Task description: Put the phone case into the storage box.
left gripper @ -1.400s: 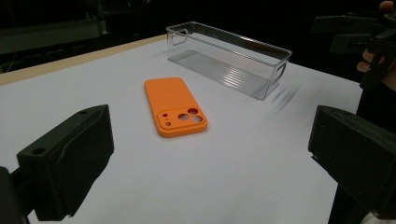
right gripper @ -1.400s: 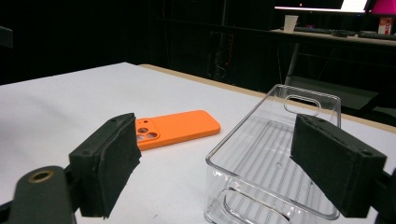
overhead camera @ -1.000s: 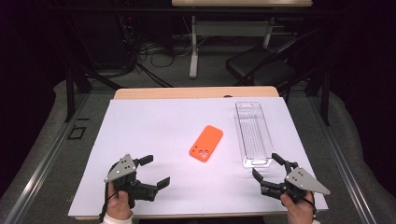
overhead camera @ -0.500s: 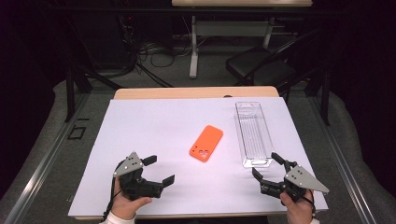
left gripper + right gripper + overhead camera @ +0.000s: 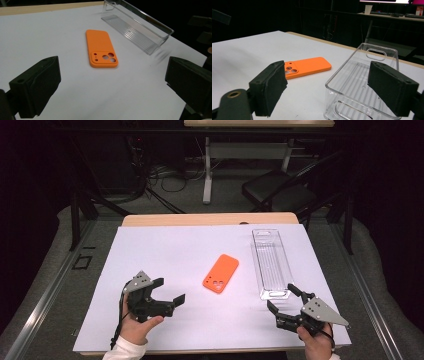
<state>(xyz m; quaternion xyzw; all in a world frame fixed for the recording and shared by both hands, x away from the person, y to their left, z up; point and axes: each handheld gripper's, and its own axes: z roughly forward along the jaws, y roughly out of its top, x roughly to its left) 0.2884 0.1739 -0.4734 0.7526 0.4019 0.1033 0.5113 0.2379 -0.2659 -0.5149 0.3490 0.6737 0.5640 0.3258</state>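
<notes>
Since the orange phone case (image 5: 220, 273) lying flat mid-tabletop looks light, thin and bendy, we judge its long edges the best hold. Near the front-left corner our left claw (image 5: 169, 291) stands wide open, empty, aimed at it. Toward the right edge, our right claw (image 5: 286, 304) also gapes empty, just short of the clear tray (image 5: 270, 262).

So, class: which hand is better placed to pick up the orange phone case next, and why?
Probably the left. The left tongs are open and point at the orange phone case, with bare table between. The right tongs sit at the clear tray.
</notes>
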